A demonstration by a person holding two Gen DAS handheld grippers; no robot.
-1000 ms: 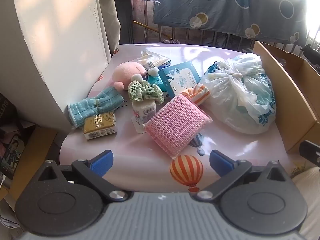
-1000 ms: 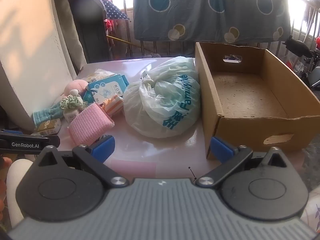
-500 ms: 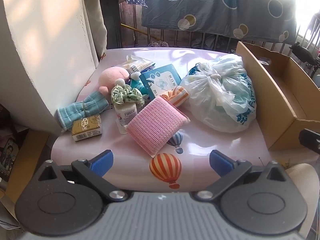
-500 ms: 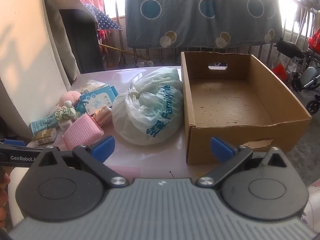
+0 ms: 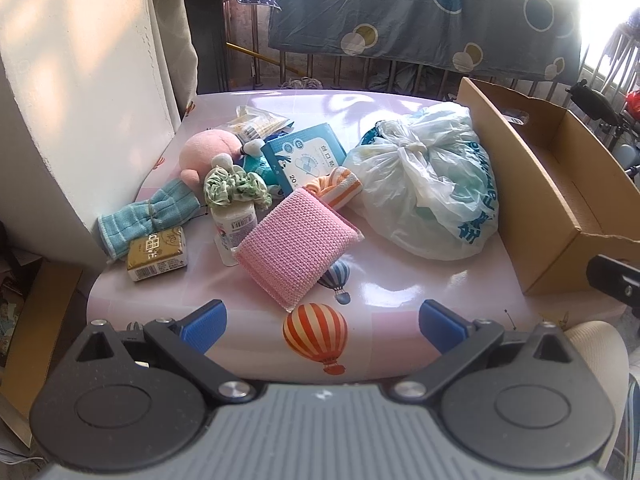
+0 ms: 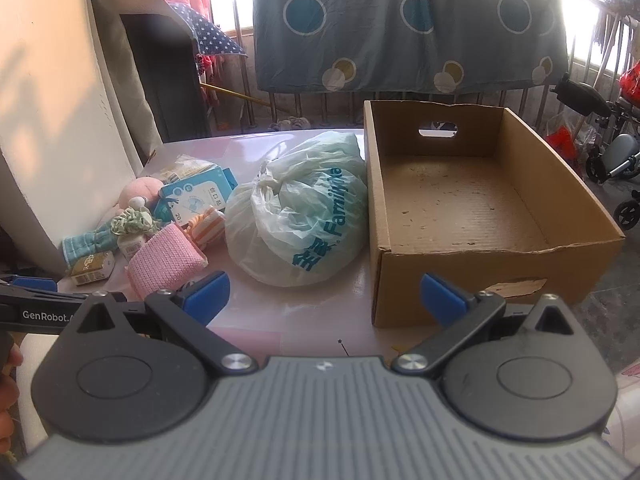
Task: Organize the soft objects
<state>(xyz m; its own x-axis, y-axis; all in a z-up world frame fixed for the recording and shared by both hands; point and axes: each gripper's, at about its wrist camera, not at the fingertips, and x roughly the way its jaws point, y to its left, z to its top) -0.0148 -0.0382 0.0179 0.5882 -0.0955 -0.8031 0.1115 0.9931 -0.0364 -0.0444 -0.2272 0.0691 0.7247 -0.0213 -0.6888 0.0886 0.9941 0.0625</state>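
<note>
The cardboard box [image 6: 472, 216] is set empty at the desk's [image 5: 400, 292] 3 o'clock side, presumably as the destination. Touching it at 9 o'clock lies the knotted plastic bag [image 5: 436, 188]. The pink knitted cloth [image 5: 294, 240] is propped on the clutter at 10 o'clock, beside the pink plush [image 5: 206, 152] and green scrunchie [image 5: 236, 190]. Both the left hand-held gripper [image 5: 322, 318] and right hand-held gripper [image 6: 324, 296] are held spread wide at 6 o'clock, nothing gripped.

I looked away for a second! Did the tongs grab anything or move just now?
Both tongs, left and right, pulled back and up from the pink table, open and empty. Nothing was grabbed. The pink knitted pouch, tied white plastic bag and empty cardboard box stayed put.
</note>
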